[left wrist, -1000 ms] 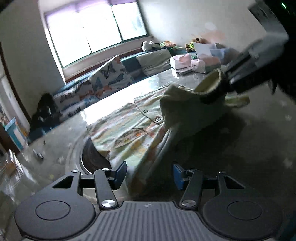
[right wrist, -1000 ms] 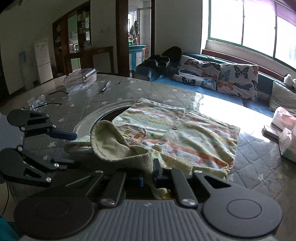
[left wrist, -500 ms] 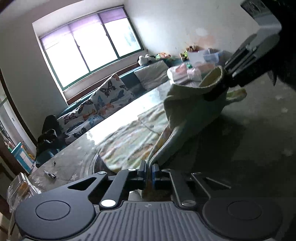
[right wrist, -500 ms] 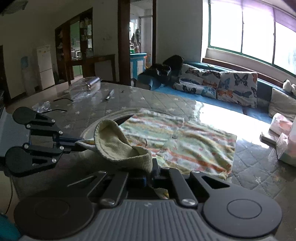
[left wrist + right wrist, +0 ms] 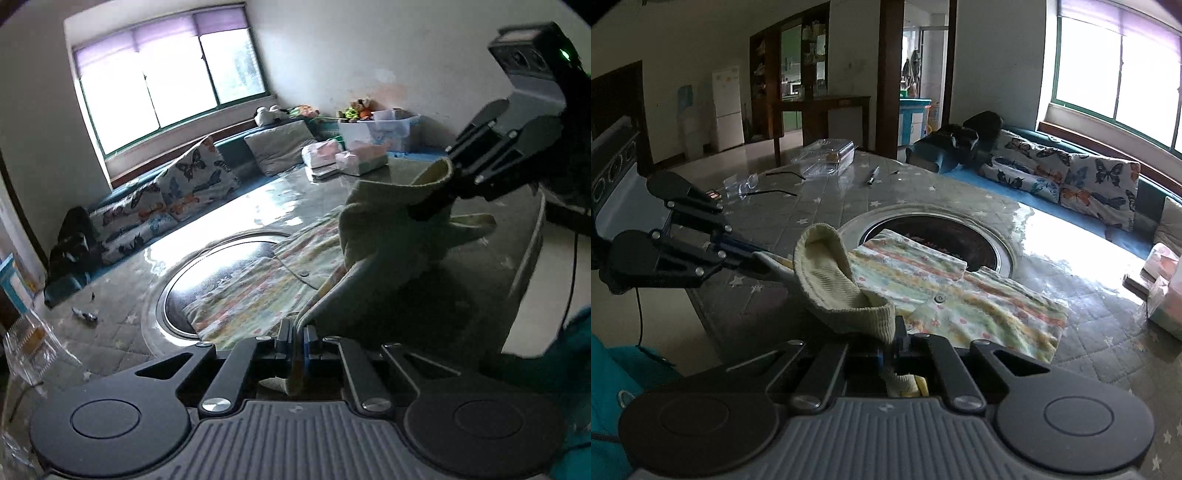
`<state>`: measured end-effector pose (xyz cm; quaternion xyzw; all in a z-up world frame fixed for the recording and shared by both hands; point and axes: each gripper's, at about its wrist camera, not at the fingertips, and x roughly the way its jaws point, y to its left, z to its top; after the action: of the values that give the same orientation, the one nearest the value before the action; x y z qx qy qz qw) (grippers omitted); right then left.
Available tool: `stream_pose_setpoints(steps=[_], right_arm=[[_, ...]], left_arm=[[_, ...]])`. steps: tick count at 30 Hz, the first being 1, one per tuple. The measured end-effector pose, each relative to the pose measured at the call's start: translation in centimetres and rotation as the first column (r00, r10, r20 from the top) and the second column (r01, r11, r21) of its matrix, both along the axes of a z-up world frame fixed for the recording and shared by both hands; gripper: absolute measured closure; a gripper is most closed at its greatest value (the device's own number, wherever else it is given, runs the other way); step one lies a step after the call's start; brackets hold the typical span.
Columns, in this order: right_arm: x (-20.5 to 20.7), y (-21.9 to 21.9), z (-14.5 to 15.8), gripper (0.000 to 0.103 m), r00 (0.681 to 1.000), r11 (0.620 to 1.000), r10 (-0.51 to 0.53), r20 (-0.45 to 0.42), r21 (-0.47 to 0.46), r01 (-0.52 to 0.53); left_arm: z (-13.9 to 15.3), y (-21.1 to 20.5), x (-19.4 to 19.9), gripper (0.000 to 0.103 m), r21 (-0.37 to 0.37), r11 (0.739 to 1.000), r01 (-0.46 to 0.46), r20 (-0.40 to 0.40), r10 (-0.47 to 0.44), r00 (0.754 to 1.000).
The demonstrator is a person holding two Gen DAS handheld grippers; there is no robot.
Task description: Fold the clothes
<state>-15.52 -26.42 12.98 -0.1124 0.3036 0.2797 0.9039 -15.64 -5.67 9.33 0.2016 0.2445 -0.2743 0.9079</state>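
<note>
Cardigan, soft, light and floppy, lies part-lifted on my quilted table; my left gripper and right gripper each pinch its ribbed hem.

shirt near hem: hidden behind gripper | sofa: cut off right

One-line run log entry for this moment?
fold clothes | left gripper shut on garment edge | right gripper shut on ribbed cuff | garment partly lifted off table
</note>
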Motion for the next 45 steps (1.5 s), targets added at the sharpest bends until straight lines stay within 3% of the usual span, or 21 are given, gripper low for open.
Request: stream_pose_setpoints(steps=[8,13,18,21,24,31,36,39,42,43,45], right_arm=[[8.1,0.3,1.6,0.099,1.000,0.999,0.002,-0.004,-0.053,-0.002],[15.3,1.0,0.2,0.099,0.999,0.996,-0.021,-0.043,-0.093,0.017],[20.8,1.1,-3.3,0.096,0.990,0.992,-0.110,-0.085,-0.073,0.104],[22.4,0.0,-5.1,0.086,0.978,0.983,-0.184,-0.094,-0.044,0.181],[22.1,-1.7,-6.1,0.083,0.966,0.970,-0.241,-0.096,-0.039,0.238],[19.3,-6.6,-8.5,0.078,0.920,0.931,-0.361,-0.155,-0.008,0.364],[18.7,-8.5,-9.8,0.076,0.892,0.904,-0.409,-0.190,0.047,0.425],[18.8,-8.7,-10.0,0.065,0.875,0.882,-0.453,-0.169,0.055,0.467],[19.0,-8.7,-10.6,0.071,0.867,0.874,-0.467,-0.173,0.063,0.483],[19.1,-8.6,-10.7,0.087,0.866,0.873,-0.470,-0.171,0.060,0.485],[19.2,-8.1,-10.6,0.094,0.865,0.871,-0.476,-0.159,0.048,0.488]], left_arm=[[1.5,0.4,7.5,0.097,-0.076,0.995,-0.058,-0.057,0.054,0.997],[0.3,0.2,15.0,0.097,-0.062,0.992,-0.113,-0.126,0.105,0.987],[-3.1,0.2,21.3,0.097,-0.042,0.983,-0.179,-0.274,0.161,0.948],[-5.1,0.2,23.7,0.097,-0.023,0.978,-0.207,-0.339,0.188,0.922],[-6.0,0.4,23.9,0.096,-0.014,0.976,-0.218,-0.354,0.199,0.914],[-4.3,0.7,23.6,0.093,-0.017,0.976,-0.217,-0.301,0.202,0.932],[-4.9,0.4,24.5,0.094,0.006,0.972,-0.235,-0.318,0.224,0.921],[-4.9,0.4,24.4,0.094,0.004,0.971,-0.238,-0.314,0.227,0.922],[-5.1,0.4,24.5,0.094,0.005,0.970,-0.242,-0.317,0.231,0.920],[-5.1,0.5,24.5,0.094,0.006,0.969,-0.246,-0.318,0.235,0.919],[-5.3,0.5,24.6,0.093,0.007,0.967,-0.254,-0.320,0.243,0.916]])
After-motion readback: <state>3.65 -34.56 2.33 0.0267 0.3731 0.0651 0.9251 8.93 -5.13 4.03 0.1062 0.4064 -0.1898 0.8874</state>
